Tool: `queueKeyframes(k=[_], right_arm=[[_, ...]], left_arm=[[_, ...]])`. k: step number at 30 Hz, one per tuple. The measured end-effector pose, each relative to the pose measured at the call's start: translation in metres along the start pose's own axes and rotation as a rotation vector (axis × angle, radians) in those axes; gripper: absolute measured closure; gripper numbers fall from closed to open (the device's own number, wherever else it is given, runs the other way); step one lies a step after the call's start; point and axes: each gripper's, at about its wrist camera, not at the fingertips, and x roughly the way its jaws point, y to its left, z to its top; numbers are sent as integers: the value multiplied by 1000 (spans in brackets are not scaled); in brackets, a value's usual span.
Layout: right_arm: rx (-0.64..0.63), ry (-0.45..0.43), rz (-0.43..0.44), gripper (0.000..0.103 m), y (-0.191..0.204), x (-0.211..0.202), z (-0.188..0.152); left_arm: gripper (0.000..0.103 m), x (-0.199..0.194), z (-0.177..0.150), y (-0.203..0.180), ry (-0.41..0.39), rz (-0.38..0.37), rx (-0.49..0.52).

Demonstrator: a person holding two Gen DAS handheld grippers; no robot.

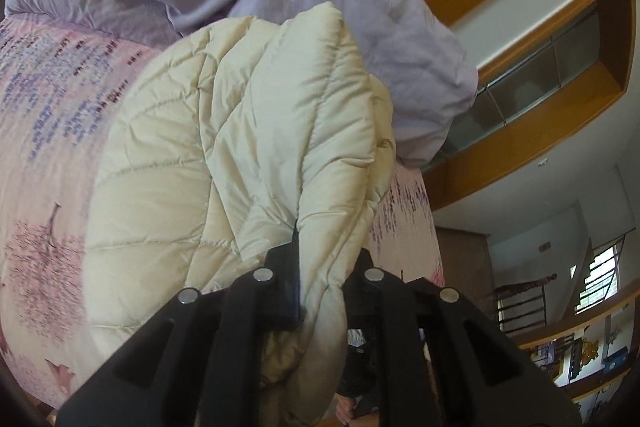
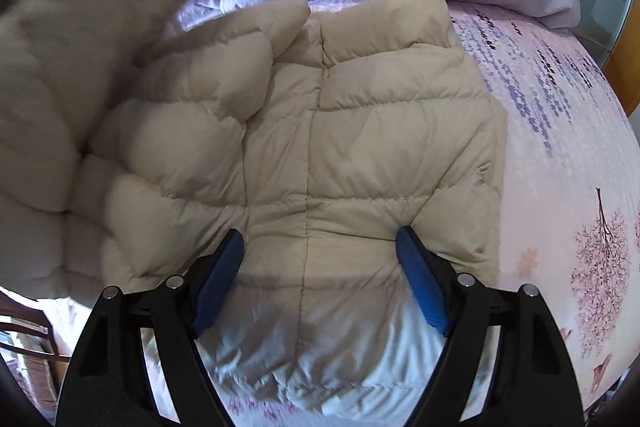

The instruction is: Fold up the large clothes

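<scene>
The left tongs clamp a fold of the cream puffer jacket at lower centre, while the right tongs stand apart, pressed onto it on the bed.

We see jacket: cream quilted cloth, puffy, faint sheen | bedsheet: smooth pink printed cloth | right gripper: ribbed blue pads, matt black plastic | shelf, right: glossy wood

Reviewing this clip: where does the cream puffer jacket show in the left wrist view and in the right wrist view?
Left wrist: the cream puffer jacket fills the centre, a fold pinched in the left gripper.
Right wrist: it spreads across the centre, under the open right gripper.
Shared landmark: the pink printed bedsheet, left of the jacket in the left view, right of it in the right view.
</scene>
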Motion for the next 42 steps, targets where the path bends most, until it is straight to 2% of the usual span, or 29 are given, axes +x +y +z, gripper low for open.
queueKeyframes(k=[5, 8, 13, 20, 27, 35, 42], right_arm=[[-10, -40, 59, 24, -18, -34, -9], [-25, -29, 86, 30, -29, -46, -18], [-24, 17, 84, 44, -45, -41, -29], [4, 13, 80, 45, -57, -41, -32], [52, -24, 46, 45, -79, -52, -25], [91, -46, 13, 45, -92, -56, -14], [112, -65, -9, 44, -100, -63, 0]], left_arm=[[90, 36, -11, -14, 50, 43, 22], [90, 49, -14, -19, 64, 63, 39], [90, 67, -17, -28, 85, 77, 54], [88, 93, -33, -57, 136, 81, 120], [71, 80, -29, -72, 118, 75, 185], [65, 57, -11, -72, 64, 91, 204], [64, 45, 3, -60, 25, 177, 245]])
